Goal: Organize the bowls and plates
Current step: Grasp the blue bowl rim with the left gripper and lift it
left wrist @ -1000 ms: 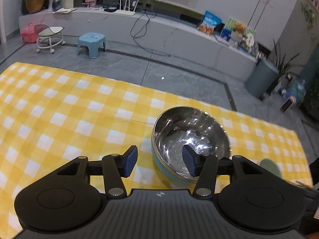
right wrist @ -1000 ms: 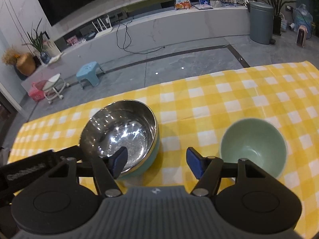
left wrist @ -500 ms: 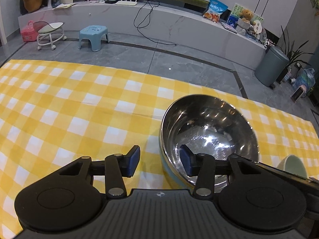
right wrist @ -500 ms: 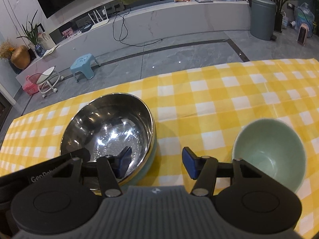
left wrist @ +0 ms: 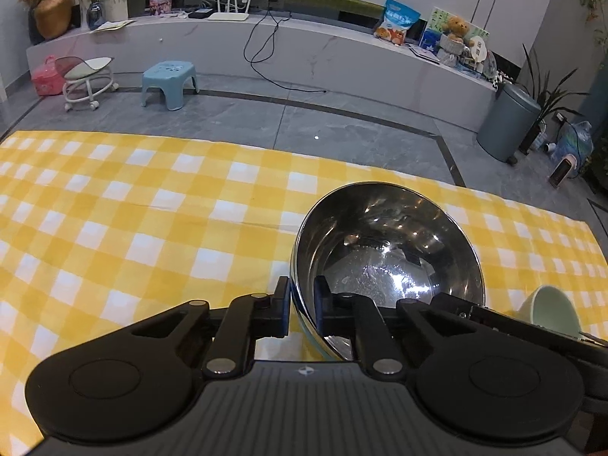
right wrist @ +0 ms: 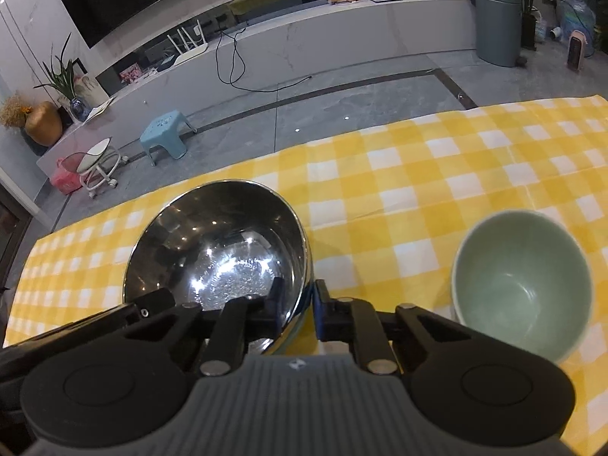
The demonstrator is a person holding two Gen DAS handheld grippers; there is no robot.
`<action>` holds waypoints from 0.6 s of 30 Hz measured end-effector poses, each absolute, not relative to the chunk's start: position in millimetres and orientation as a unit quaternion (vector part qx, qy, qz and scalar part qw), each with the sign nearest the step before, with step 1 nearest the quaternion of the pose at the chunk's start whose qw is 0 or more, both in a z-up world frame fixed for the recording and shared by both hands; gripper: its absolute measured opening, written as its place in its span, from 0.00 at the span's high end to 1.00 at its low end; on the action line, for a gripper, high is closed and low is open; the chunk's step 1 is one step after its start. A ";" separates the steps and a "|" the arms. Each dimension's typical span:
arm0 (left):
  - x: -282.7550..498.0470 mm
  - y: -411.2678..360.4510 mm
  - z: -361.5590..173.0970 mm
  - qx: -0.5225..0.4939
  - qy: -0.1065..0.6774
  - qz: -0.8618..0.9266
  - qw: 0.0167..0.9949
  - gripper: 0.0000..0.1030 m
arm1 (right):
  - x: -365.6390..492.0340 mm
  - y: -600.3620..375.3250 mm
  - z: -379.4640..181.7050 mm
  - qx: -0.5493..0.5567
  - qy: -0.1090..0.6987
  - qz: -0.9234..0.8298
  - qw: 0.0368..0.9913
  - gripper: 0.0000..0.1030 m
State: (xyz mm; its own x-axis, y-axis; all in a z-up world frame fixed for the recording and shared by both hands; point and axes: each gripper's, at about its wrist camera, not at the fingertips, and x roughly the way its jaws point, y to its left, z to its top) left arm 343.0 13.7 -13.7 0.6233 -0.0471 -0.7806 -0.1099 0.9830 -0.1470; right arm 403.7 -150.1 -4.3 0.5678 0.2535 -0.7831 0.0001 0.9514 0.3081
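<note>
Both grippers are closing on the rim of the steel bowl (left wrist: 387, 262), which stands near the far edge of the desk (left wrist: 114, 228): the left gripper (left wrist: 302, 309) pinches its left side and the right gripper (right wrist: 298, 309) its right side, each with one finger inside. The step seems to be grasping; next comes a level lift, probably toward the green bowl (right wrist: 520, 285) just beside it. The steel bowl's near rim and base are hidden, and no plates are in view.
</note>
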 end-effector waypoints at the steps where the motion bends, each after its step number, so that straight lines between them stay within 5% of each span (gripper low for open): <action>1: 339.9 15.2 -9.8 -0.091 0.432 0.017 0.897 0.87 | 400.8 -150.2 -0.3 0.139 0.456 0.075 0.876 0.88; 18: 234.3 20.4 55.3 -0.097 0.432 0.030 0.896 0.89 | 288.1 -163.5 67.7 0.147 0.454 0.122 0.870 0.88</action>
State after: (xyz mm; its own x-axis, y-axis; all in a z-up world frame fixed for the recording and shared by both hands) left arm 234.3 20.4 55.3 0.6252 -0.0301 -0.7799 -0.1369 0.9795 -0.1476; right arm 288.1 -163.5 67.7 0.5587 0.3454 -0.7540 -0.0784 0.9271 0.3666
